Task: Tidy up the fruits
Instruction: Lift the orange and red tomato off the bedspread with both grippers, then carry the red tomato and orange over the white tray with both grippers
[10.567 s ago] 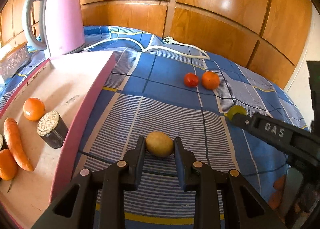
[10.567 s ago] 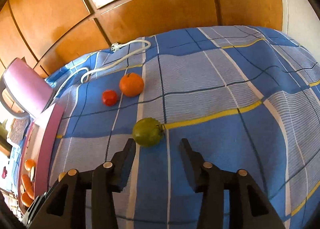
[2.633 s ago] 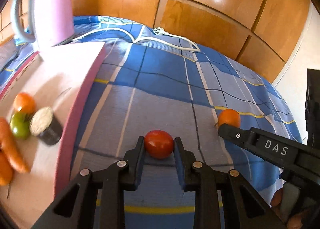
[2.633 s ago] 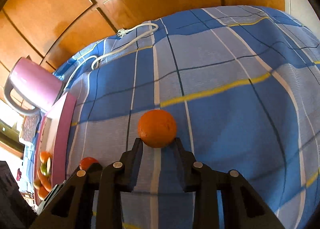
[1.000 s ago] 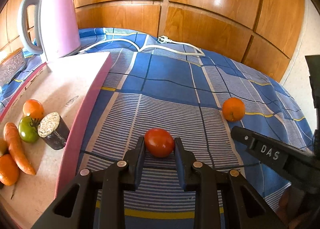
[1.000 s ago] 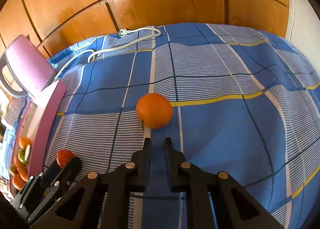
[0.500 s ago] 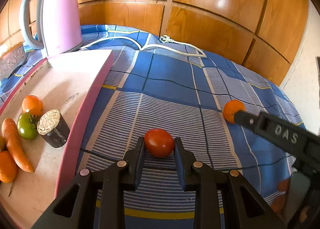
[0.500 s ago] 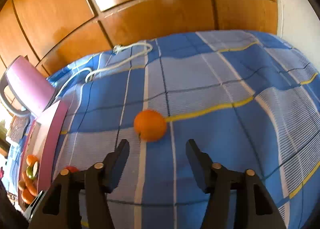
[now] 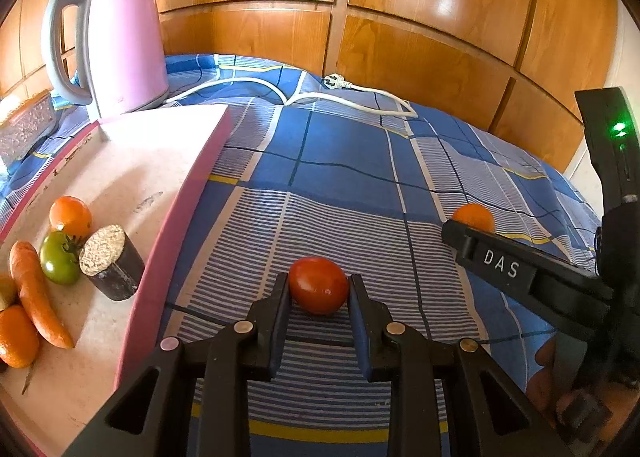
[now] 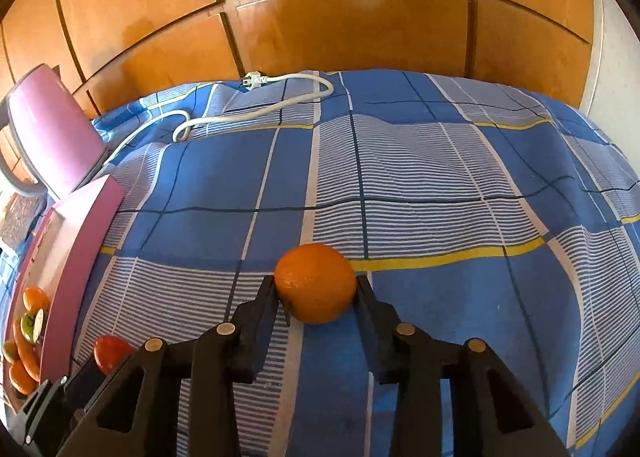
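A red tomato (image 9: 319,291) sits between the pads of my left gripper (image 9: 318,291), which is shut on it just above the blue checked cloth. In the right wrist view an orange (image 10: 315,283) rests on the cloth between the fingers of my right gripper (image 10: 316,289). Its jaws are closing and both pads touch the orange's sides. The left wrist view shows the same orange (image 9: 472,216) behind a right gripper finger (image 9: 500,265). The tomato (image 10: 110,351) also shows at the lower left of the right wrist view.
A pink-edged board (image 9: 120,161) on the left carries an orange (image 9: 70,215), a green tomato (image 9: 60,263), a carrot (image 9: 36,297) and a dark cylinder (image 9: 112,269). A pink kettle (image 9: 120,41) and its white cord (image 9: 340,97) lie behind. Wooden panels close the back.
My right gripper, shut just short of the orange a second ago, opened wide, moved forward and now closes around the orange. The left gripper kept still with the tomato.
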A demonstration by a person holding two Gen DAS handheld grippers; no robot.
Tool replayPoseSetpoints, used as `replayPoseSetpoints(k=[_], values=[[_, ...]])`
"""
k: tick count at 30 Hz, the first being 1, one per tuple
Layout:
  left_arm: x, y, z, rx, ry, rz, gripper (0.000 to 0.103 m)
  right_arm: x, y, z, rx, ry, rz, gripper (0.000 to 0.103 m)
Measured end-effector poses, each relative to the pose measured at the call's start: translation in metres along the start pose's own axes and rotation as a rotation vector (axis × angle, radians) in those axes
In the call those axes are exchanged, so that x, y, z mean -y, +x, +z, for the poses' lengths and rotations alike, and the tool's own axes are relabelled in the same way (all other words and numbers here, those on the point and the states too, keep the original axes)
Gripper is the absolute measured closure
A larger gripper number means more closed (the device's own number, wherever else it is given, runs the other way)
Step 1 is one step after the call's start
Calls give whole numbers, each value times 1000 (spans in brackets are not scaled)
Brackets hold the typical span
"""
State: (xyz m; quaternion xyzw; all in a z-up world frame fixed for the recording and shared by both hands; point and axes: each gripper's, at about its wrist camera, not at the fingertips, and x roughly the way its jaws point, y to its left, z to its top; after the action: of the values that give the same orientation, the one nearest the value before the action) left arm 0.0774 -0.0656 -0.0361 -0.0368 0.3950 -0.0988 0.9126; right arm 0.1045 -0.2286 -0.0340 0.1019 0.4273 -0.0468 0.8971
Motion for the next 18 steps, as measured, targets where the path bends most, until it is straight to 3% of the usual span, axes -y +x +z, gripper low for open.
replayPoseSetpoints(k=[9, 18], values=[[-3, -20, 1, 68, -1, 17, 75, -11, -10, -7, -6, -37, 50, 65], [-16, -51, 4, 184, -38, 58, 75, -24, -30, -12, 29, -41, 133, 65]])
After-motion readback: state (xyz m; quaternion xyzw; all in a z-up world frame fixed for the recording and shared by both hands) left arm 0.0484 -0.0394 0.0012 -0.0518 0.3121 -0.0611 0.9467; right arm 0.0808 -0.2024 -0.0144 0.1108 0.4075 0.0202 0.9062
